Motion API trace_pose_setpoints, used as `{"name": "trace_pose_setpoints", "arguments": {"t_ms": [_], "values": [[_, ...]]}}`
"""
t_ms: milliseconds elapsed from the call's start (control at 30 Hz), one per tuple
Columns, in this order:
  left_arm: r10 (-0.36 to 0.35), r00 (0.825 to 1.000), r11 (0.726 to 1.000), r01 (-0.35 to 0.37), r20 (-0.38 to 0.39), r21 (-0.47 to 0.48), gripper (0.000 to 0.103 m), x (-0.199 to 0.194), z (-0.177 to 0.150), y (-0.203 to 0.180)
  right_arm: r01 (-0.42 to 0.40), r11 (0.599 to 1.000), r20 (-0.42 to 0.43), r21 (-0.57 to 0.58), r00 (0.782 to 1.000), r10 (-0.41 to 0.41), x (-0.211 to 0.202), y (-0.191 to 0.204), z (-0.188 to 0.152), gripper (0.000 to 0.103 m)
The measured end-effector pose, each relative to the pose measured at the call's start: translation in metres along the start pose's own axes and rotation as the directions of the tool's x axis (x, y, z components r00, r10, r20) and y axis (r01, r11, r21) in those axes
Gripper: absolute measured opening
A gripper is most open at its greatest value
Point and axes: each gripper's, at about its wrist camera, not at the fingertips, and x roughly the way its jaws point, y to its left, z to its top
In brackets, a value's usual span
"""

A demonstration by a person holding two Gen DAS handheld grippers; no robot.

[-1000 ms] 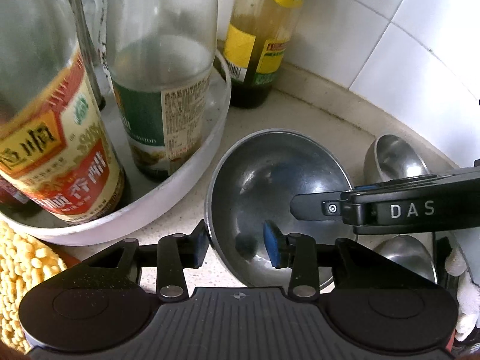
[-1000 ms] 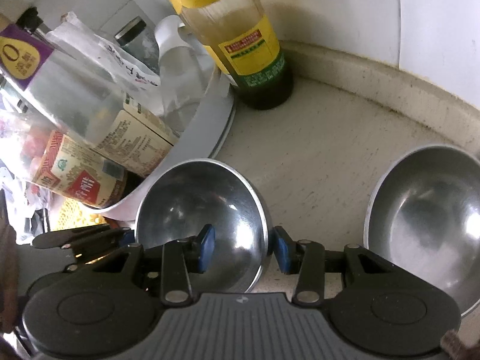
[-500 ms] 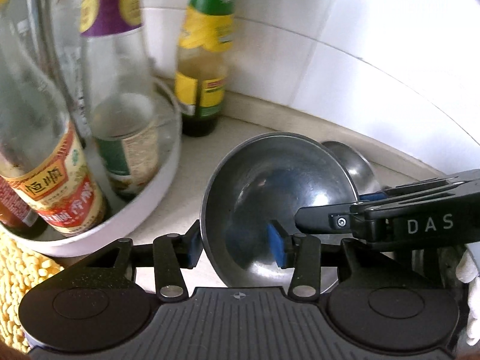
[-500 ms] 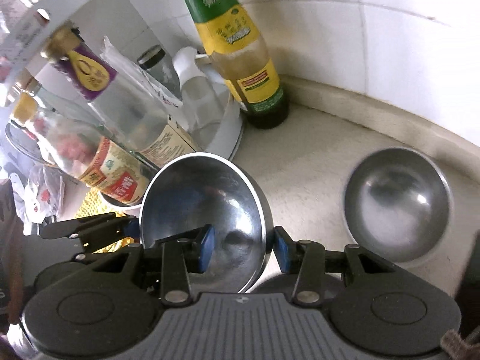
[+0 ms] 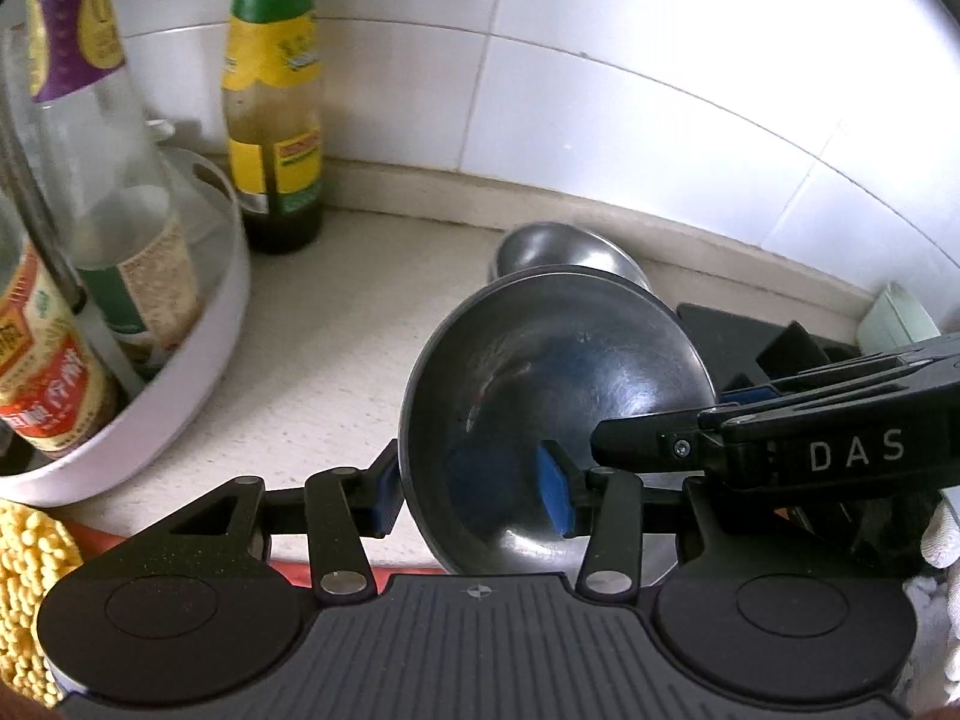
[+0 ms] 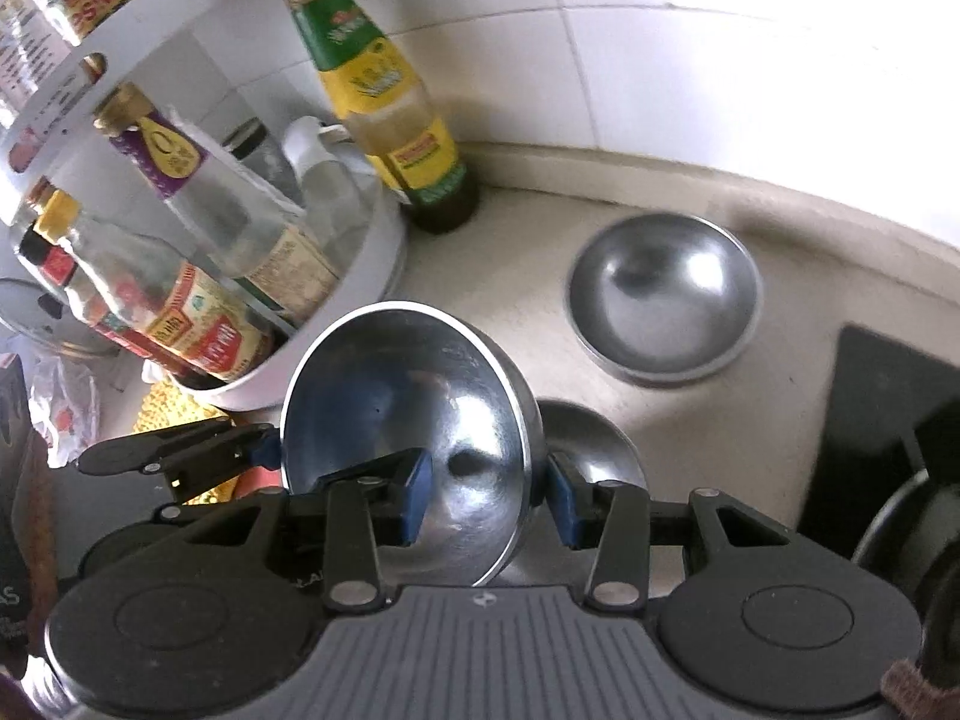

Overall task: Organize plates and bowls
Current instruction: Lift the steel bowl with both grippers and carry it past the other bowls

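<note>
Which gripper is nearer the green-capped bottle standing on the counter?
Left, probably. The left gripper, jaws just opened wider around the held bowl, sits right of the bottle; the right gripper grips the bowl's far side.

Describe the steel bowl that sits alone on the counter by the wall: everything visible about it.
The bowl is round, shallow and of shiny bare metal, with a thin rolled rim and bright window glare inside. It looks empty. It stands upright, mouth up, on the pale speckled counter, near the tiled wall's base, with the green-and-yellow sauce bottle on one side and the black stove on the other. Nothing touches it except the counter. In the left wrist view it is mostly hidden behind the held bowl.
</note>
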Motion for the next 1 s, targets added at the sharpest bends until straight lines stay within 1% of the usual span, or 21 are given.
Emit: {"name": "trace_pose_setpoints", "arguments": {"t_ms": [167, 333, 800, 933, 1000], "values": [[-0.008, 1.000, 1.000, 0.008, -0.020, 0.021, 0.053, 0.010, 0.000, -0.006, 0.013, 1.000, -0.006, 0.025, 1.000, -0.013, -0.002, -0.011, -0.006, 0.039], [0.005, 0.999, 0.999, -0.004, -0.034, 0.042, 0.053, 0.015, -0.004, -0.012, 0.014, 0.999, -0.021, 0.047, 1.000, -0.013, 0.006, -0.020, -0.010, 0.040], [0.000, 0.998, 0.999, 0.003, -0.062, 0.051, 0.053, 0.026, -0.005, -0.015, 0.028, 0.998, -0.040, 0.049, 0.999, -0.026, 0.014, -0.027, -0.010, 0.041], [0.000, 0.999, 0.999, 0.003, -0.054, 0.053, 0.052, 0.026, -0.004, -0.015, 0.039, 0.998, -0.039, 0.047, 0.999, -0.037, 0.014, -0.028, -0.011, 0.041], [0.007, 0.999, 0.998, -0.004, -0.046, 0.058, 0.053, 0.025, -0.004, -0.015, 0.059, 0.997, -0.033, 0.040, 0.998, -0.058, 0.013, -0.029, -0.011, 0.041]]}}
